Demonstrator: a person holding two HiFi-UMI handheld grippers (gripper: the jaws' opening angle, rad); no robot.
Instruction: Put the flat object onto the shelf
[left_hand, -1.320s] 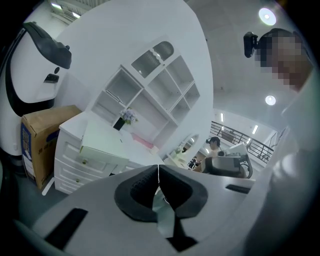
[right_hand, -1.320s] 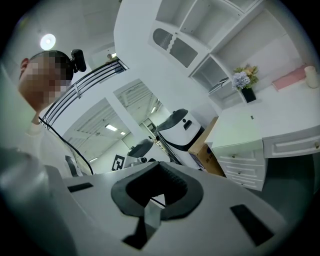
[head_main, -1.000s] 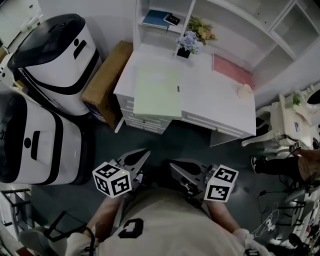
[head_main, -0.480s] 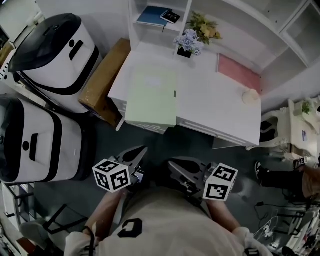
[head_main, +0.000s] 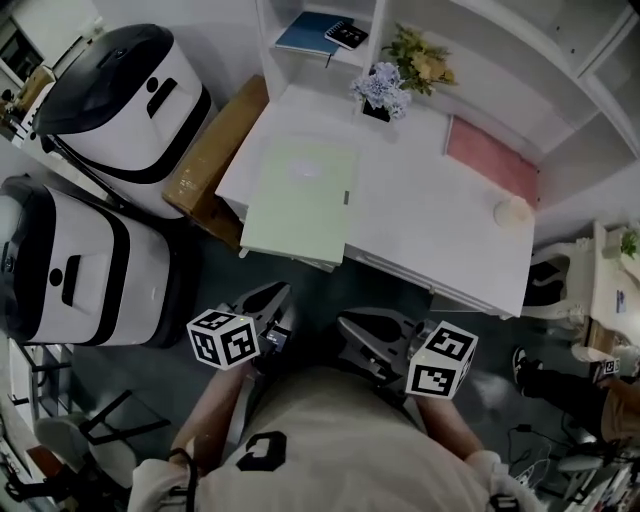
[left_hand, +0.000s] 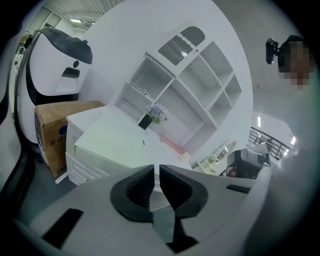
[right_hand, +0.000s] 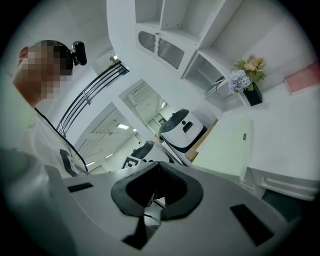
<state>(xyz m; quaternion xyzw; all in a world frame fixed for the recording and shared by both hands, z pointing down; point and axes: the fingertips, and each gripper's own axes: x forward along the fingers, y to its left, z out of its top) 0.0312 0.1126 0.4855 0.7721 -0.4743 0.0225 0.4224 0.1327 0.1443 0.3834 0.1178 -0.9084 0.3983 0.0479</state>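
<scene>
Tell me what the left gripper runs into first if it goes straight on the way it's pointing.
The left gripper would probably meet the near edge of the pale green flat folder at the front of the white desk; depth is unclear.

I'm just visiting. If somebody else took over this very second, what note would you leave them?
Left claw: shut, empty, close to the body.
Right claw: shut, empty, beside it.
Green folder: lies flat on the near-left part of the desk, at its front edge; neither claw touches it.
Done: nothing yet.
Left to do: grasp the folder and lift it onto the shelf above the desk.
</scene>
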